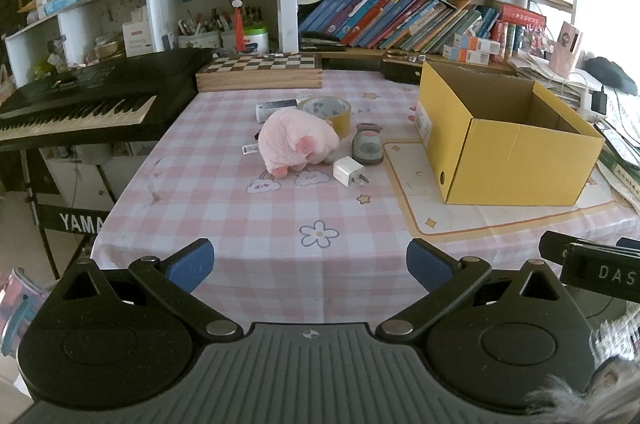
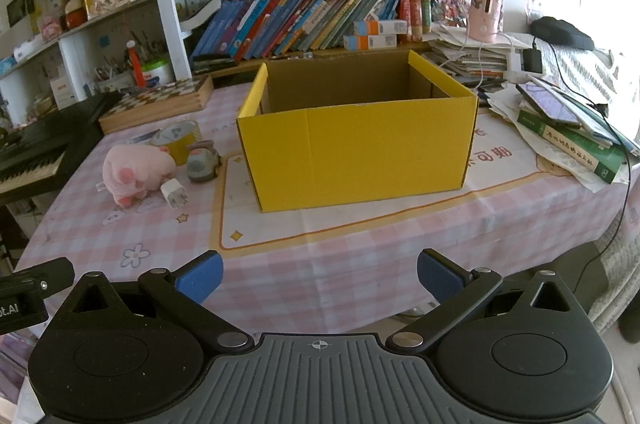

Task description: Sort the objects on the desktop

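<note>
Nearest the cameras, both tools hang over the front edge of the bench (image 1: 240, 264): the left hand-held gripper (image 1: 310, 266) and the right hand-held gripper (image 2: 319, 274) each have their blue pads spread wide with nothing between them. Farther in, on the pink checked cloth, lies a small cluster — a white charger plug (image 1: 349, 173) just in front of a pink plush toy (image 1: 298, 143), with a grey toy car (image 1: 367, 143) just right of the toy. Behind the plush toy stands a roll of yellow tape (image 1: 330, 112), and a small grey-and-black box (image 1: 276, 108) lies to its left. To the right of the cluster, on a cream mat, sits an open yellow cardboard box (image 2: 360, 152); its floor cannot be seen. At the back edge rests a wooden chessboard (image 1: 260, 72), with a black keyboard (image 1: 80, 104) off to the left and bookshelves (image 2: 304, 20) behind.
</note>
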`<state>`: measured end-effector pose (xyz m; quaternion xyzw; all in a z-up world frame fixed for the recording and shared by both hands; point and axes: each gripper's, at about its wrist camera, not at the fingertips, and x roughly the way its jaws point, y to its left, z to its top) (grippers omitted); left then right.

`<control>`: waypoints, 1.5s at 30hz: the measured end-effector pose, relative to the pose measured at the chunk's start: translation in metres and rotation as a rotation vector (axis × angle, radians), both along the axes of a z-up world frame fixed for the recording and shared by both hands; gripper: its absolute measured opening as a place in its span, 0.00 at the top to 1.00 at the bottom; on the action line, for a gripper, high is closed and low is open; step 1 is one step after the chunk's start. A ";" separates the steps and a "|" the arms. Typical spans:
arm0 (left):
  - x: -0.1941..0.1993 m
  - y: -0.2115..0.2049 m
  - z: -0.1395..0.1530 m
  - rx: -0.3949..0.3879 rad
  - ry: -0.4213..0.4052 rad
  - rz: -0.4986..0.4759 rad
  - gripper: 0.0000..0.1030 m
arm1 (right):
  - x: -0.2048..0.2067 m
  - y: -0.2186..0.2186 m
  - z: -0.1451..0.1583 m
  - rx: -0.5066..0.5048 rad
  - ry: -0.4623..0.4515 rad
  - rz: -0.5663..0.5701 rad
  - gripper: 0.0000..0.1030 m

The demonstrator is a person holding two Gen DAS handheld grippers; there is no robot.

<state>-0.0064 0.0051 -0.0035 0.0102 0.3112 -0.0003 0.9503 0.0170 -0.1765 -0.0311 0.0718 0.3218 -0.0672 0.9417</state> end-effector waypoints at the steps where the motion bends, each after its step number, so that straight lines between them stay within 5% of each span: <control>1: 0.000 -0.001 0.001 0.001 0.000 -0.001 0.00 | 0.000 0.000 0.000 0.000 0.000 0.000 0.00; 32: 0.021 0.013 0.003 -0.012 0.002 0.007 0.00 | 0.020 0.023 0.004 -0.025 0.010 0.028 0.00; 45: 0.026 0.039 0.003 -0.026 0.003 0.057 0.00 | 0.035 0.053 0.004 -0.019 0.011 0.134 0.00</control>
